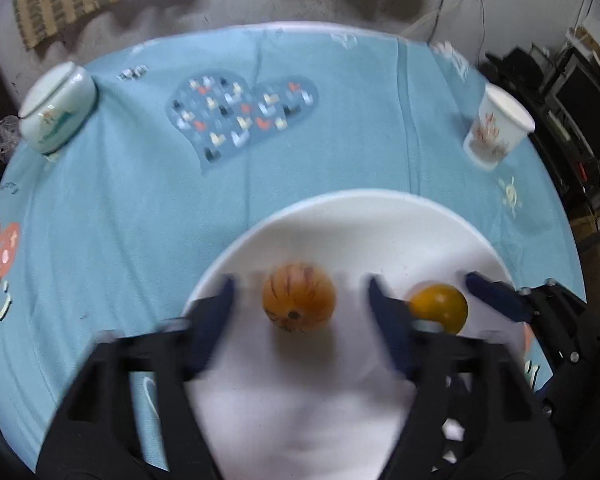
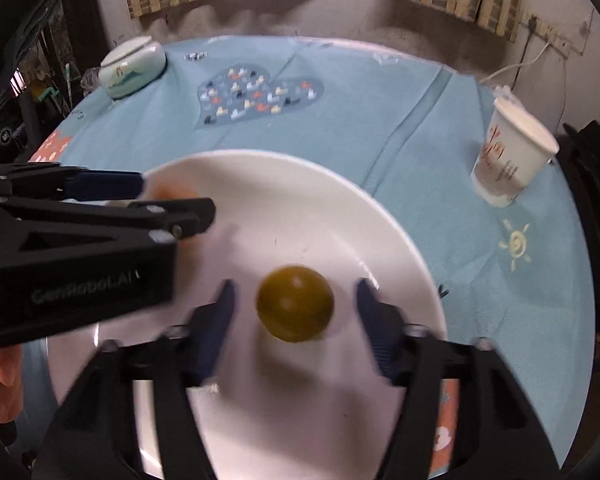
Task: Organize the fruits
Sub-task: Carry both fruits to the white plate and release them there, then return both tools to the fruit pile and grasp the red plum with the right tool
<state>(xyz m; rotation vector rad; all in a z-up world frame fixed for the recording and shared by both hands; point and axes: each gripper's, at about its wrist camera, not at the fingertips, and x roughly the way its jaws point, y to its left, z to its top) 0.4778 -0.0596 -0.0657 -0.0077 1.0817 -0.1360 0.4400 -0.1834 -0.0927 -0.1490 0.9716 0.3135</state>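
Note:
A white plate (image 1: 340, 200) lies on the blue tablecloth. On it rests an orange fruit with dark stripes (image 1: 299, 298), between the fingers of my left gripper (image 1: 300, 282), which is open with a gap on each side. To its right lies a smooth yellow-orange fruit (image 1: 440, 306). In the right wrist view that same fruit (image 2: 295, 304) sits on the plate (image 2: 284, 160) between the fingers of my right gripper (image 2: 295, 284), also open and clear of it. The left gripper (image 2: 174, 198) reaches in from the left there and hides most of the striped fruit (image 2: 172, 192).
A lidded ceramic jar (image 1: 56, 108) stands at the far left of the round table and a printed paper cup (image 1: 498, 128) at the right edge. A person's hand (image 2: 2, 376) shows at the lower left. Dark shelving stands beyond the right edge.

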